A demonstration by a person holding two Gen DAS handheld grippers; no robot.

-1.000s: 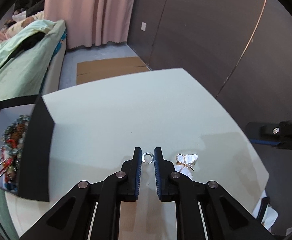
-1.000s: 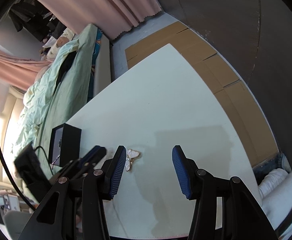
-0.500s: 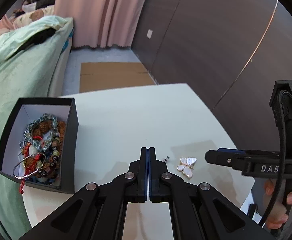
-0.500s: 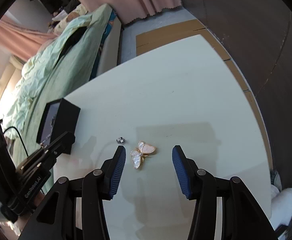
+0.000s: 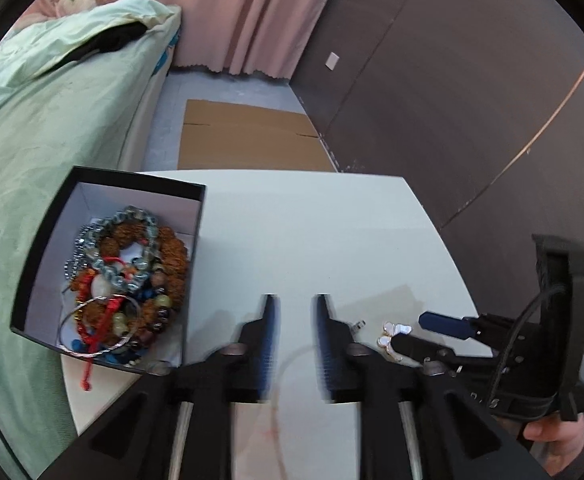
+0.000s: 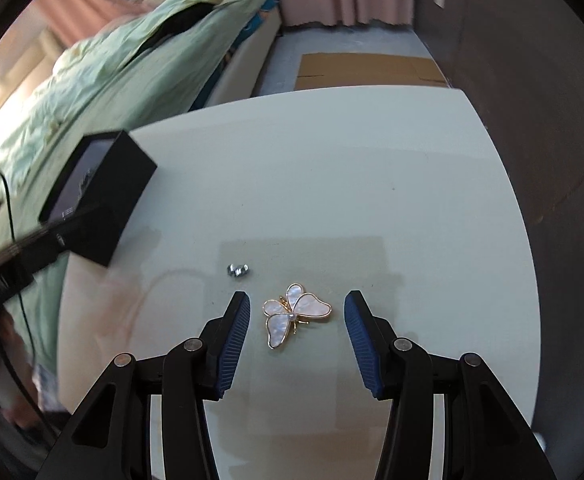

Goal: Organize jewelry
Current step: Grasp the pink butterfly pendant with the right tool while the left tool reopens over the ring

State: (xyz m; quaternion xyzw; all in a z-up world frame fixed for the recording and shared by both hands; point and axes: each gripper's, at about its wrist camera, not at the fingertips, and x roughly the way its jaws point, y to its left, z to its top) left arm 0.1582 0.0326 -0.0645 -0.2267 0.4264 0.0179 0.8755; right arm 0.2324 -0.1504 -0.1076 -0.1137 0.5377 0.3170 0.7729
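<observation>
A pearl-white butterfly brooch (image 6: pixel 294 314) with gold edging lies flat on the white table (image 6: pixel 332 160). My right gripper (image 6: pixel 296 320) is open and straddles it, the blue pads (image 6: pixel 231 340) clear of it on both sides. A small silver ring (image 6: pixel 237 270) lies just beyond the left pad. In the left wrist view the ring (image 5: pixel 358 325) and brooch (image 5: pixel 394 334) sit to the right of my left gripper (image 5: pixel 294 308). Its blurred jaws are opening with nothing between them. The black box (image 5: pixel 111 184) of beaded bracelets stands to its left.
A bed with a green quilt (image 5: pixel 51 120) runs along the table's left side. Flat cardboard (image 5: pixel 243 140) lies on the floor beyond the far edge, with a dark wall (image 5: pixel 452 120) to the right. A hand (image 5: pixel 552 436) holds the right gripper's handle.
My left gripper closed beside the ring without taking it, swung left toward the box, and its jaws have come apart. My right gripper moved in over the brooch, still open.
</observation>
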